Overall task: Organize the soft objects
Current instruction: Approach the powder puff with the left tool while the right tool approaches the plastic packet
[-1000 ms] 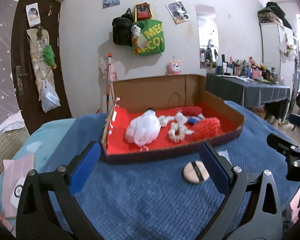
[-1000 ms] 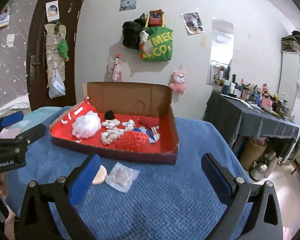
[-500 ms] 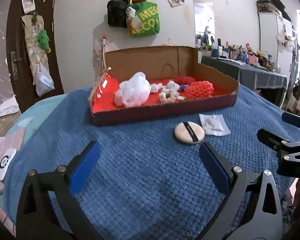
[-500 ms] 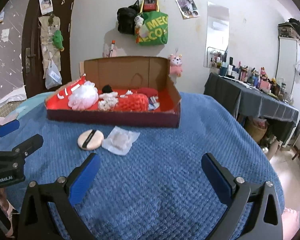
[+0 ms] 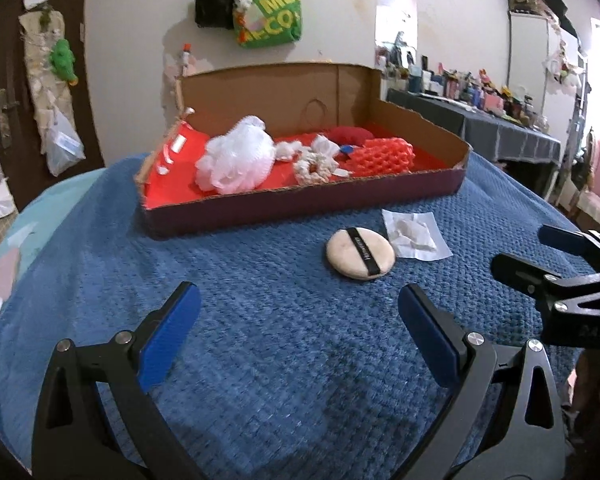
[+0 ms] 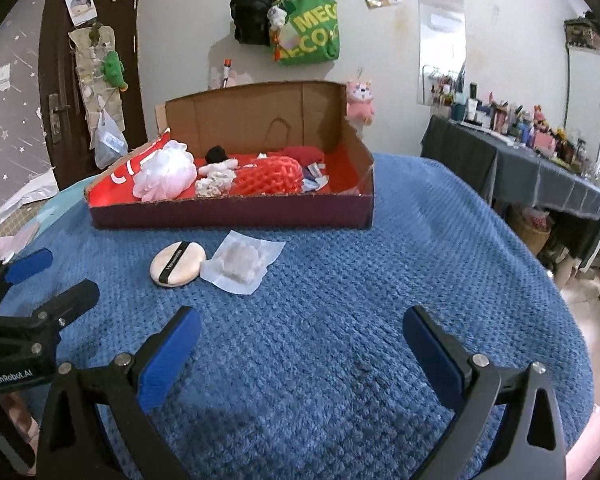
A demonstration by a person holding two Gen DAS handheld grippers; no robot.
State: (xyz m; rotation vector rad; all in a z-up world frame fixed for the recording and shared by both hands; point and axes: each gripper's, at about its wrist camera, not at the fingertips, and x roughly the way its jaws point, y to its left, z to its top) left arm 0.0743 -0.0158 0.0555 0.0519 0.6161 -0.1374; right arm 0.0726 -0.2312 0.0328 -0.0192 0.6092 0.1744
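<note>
Left gripper [image 5: 298, 318] and right gripper [image 6: 302, 334] both hover with jaws spread wide and nothing between them, over bare blue quilted blanket [image 6: 340, 320] with open room on all sides. Ahead lies a round beige powder puff [image 5: 360, 253] (black band across it), touching a clear packet of white padding [image 5: 414, 233]. Behind both stands the cardboard box [image 5: 300, 204], its red floor holding a white mesh sponge [image 5: 236, 160] and red foam netting [image 5: 384, 154].

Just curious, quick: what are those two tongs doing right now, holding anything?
Left tongs: open, holding nothing, above the blue blanket.
Right tongs: open, holding nothing.
</note>
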